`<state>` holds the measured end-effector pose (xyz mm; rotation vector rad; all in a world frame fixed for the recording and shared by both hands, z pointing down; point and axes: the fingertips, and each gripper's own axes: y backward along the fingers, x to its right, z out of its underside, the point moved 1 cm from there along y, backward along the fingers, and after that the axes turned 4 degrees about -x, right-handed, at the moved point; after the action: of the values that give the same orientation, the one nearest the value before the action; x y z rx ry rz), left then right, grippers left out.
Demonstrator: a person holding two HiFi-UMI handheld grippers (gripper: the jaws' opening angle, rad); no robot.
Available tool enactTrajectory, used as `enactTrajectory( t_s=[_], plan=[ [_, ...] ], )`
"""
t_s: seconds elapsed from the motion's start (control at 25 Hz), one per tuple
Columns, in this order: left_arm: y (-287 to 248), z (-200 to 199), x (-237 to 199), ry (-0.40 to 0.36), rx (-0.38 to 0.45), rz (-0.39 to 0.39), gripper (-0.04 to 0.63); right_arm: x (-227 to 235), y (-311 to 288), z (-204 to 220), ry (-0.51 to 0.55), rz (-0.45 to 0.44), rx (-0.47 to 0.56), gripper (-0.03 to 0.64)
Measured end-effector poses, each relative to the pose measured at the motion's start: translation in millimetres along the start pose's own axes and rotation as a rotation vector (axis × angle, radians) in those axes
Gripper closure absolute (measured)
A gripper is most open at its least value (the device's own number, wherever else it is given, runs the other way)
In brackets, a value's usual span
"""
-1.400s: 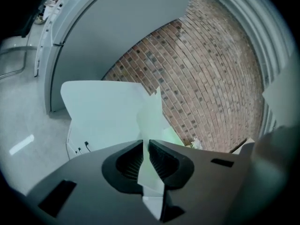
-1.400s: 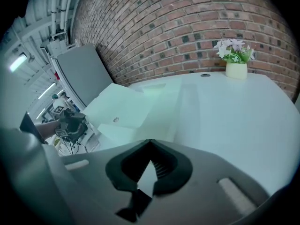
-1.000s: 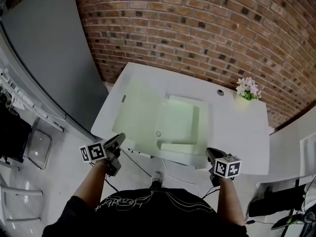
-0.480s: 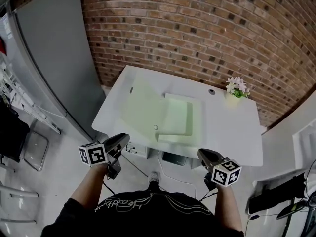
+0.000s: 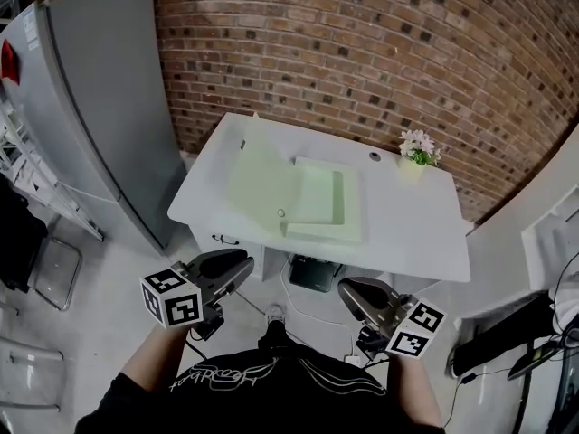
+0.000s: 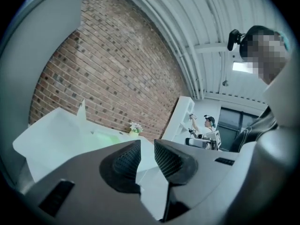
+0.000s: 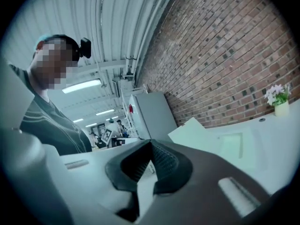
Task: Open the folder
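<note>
Two grippers with ribbed black jaws: left gripper (image 5: 242, 262) just opened slightly, empty; right gripper (image 5: 346, 288) jaws together. Flat pale-green folder (image 5: 289, 197) lies open on smooth white table (image 5: 416, 233). Both grippers are farther back from it than before.

The folder (image 5: 312, 197) is pale green, the table (image 5: 416, 233) white, the brick wall (image 5: 362, 52) red-brown with pale mortar lines, the cabinet (image 5: 99, 107) grey, the flowers (image 5: 417, 143) pink and white, and the left gripper (image 5: 246, 261) and right gripper (image 5: 345, 287) dark grey with black-and-white square-patterned cubes.
</note>
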<state>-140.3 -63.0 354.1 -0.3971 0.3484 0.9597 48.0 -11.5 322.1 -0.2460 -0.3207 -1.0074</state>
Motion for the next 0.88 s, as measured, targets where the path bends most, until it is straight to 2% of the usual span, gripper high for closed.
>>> enactTrajectory(
  t_s=[0.12,0.2,0.24,0.32,0.56,0.88],
  plan=[
    [6,2,30,-0.014,0.015,0.089,0.506,-23,4,-3,-0.111,-0.076,0.073,0.614],
    [9,4,49,-0.016,0.011,0.136,0.512,-30,5,-2,-0.155,-0.094,0.088,0.614],
    [11,4,57,-0.023,0.011,0.148,0.553,-33,4,1,-0.158,-0.093,0.078,0.614],
    [13,5,69,-0.041,0.01,0.161,0.592,-38,2,9,-0.143,-0.091,0.044,0.614],
    [13,17,89,-0.076,-0.012,0.185,0.592,-55,-1,30,-0.12,-0.117,-0.022,0.615],
    [-3,24,99,-0.088,-0.053,0.193,0.592,-48,11,35,-0.141,-0.088,0.002,0.615]
  ],
)
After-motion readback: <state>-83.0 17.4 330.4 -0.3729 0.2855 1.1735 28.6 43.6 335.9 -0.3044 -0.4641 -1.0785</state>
